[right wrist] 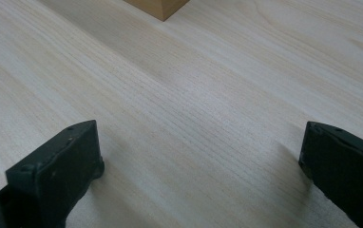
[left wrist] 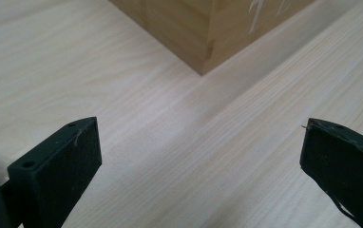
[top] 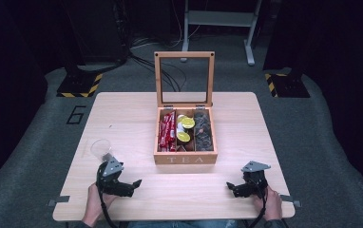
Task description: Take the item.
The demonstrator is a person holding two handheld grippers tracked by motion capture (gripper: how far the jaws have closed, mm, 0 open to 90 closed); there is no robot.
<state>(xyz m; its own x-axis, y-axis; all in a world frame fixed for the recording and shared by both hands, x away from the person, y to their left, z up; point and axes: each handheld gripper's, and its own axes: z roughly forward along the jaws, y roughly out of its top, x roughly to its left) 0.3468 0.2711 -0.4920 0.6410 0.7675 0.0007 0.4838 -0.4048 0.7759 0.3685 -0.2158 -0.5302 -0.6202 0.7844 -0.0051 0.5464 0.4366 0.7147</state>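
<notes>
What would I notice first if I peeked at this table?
Your eye goes to the wooden tea box in the middle of the table, its glass-paned lid standing straight up and the word TEA on its front. Inside sit red packets on the left, yellow-topped pods in the middle and dark bits on the right. A clear plastic cup stands by the left gripper.
</notes>
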